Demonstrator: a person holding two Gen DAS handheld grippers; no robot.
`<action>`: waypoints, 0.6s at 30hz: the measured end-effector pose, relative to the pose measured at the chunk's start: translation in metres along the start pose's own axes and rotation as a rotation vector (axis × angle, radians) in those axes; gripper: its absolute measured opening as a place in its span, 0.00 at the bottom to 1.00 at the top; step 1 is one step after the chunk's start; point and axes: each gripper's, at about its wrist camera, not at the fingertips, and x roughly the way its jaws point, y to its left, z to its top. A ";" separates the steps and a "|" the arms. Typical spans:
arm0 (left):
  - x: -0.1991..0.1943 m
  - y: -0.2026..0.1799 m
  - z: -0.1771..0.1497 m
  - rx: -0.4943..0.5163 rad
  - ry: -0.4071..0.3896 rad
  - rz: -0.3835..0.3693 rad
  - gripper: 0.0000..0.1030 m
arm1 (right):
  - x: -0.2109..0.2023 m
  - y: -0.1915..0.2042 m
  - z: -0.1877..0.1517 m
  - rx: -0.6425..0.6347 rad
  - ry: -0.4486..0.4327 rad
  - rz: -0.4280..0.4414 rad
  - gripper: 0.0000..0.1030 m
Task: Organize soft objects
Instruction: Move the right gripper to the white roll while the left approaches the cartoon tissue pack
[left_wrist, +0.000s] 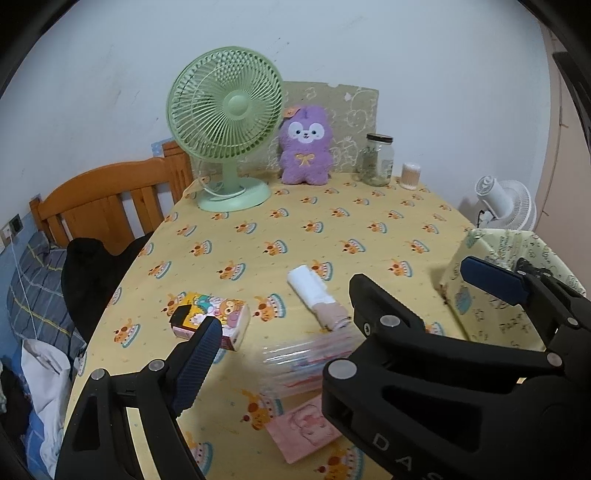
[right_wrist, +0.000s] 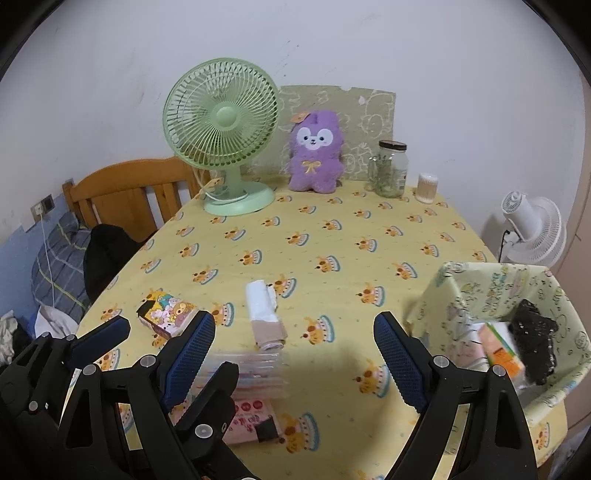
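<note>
Far left, a wooden bed frame (left_wrist: 107, 195) is standing beside the surface (right_wrist: 332, 236), which is wearing a yellow cloth printed with small cake motifs.

My left gripper (left_wrist: 280, 328) is hanging with jaws wide apart, nothing between the ribbed blue pads. Just beyond its left finger a small cartoon-printed tissue pack (left_wrist: 210, 317) is lying flat, boxy and glossy. Between the fingers, close in, a clear crinkly plastic pack (left_wrist: 306, 362) with pink stripes is showing blurred; a flat pink pouch (left_wrist: 303, 432) is lying nearer me, partly under the right finger. Slightly further out, a white soft roll (left_wrist: 317, 295) with a beige band is lying tilted, clear of both pads.

My right gripper (right_wrist: 295, 358) is also spread apart and empty. In its view the roll (right_wrist: 264, 314) is sitting just ahead of the left finger, and the clear pack (right_wrist: 258, 373) is lying below it, touching nothing of mine that I can tell.

Right of that gripper, a floppy fabric basket (right_wrist: 554, 380) with pale green print is holding an orange-and-white pack (right_wrist: 498, 343) and a black lacy piece (right_wrist: 535, 332).

At the back, well apart: green slatted plastic fan (right_wrist: 221, 133), fuzzy purple plush (right_wrist: 316, 155) upright, glass jar (right_wrist: 389, 170), small cotton-swab tub (right_wrist: 426, 188). A white fan (right_wrist: 535, 229) is standing off the surface, far right.
</note>
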 end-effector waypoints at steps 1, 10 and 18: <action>0.003 0.003 0.000 -0.001 0.004 0.002 0.85 | 0.003 0.002 0.000 0.000 0.003 0.003 0.87; 0.028 0.022 0.002 -0.035 0.034 0.038 0.85 | 0.032 0.012 0.003 -0.009 0.033 0.027 0.87; 0.052 0.044 0.004 -0.019 0.065 0.110 0.85 | 0.053 0.026 0.005 -0.046 0.042 0.042 0.87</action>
